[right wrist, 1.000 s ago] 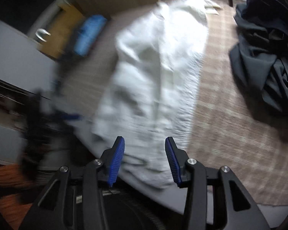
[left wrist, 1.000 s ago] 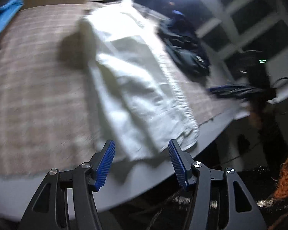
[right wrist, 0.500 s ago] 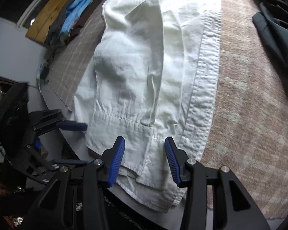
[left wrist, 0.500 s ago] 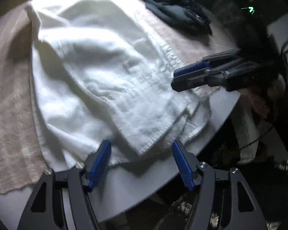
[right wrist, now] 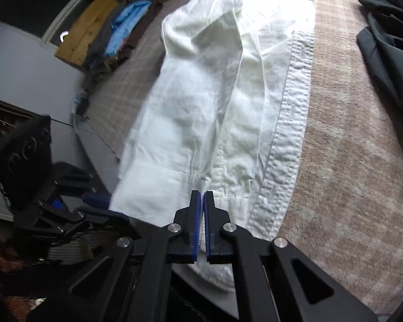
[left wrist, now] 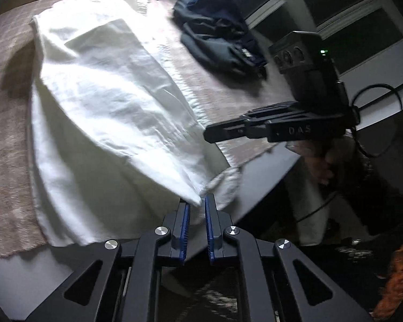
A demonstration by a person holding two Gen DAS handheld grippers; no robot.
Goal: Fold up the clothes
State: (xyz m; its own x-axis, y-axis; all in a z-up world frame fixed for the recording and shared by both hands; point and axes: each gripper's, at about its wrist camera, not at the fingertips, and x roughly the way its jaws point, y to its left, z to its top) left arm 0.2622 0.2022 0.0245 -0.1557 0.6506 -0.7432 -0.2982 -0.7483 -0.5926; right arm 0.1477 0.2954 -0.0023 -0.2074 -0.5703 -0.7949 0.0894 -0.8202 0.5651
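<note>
Plaid cloth (right wrist: 335, 161) over grey table (left wrist: 255, 185), wooden shelf (right wrist: 88, 24), window (left wrist: 349, 13) behind

Plaid-covered table (left wrist: 2, 123), dark window (left wrist: 362, 18)

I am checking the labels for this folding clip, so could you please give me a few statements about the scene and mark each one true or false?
1. The white shirt lies on a plaid cloth. True.
2. The right gripper has its jaws wide open above the shirt. False: they are shut on the shirt's near hem.
3. A dark pile of clothes lies beside the shirt. True.
4. The left gripper is holding the dark pile. False: its jaws are closing on a corner of the white shirt.
5. A blue garment lies folded on top of the shirt. False: it is off the table, on a wooden piece.
</note>
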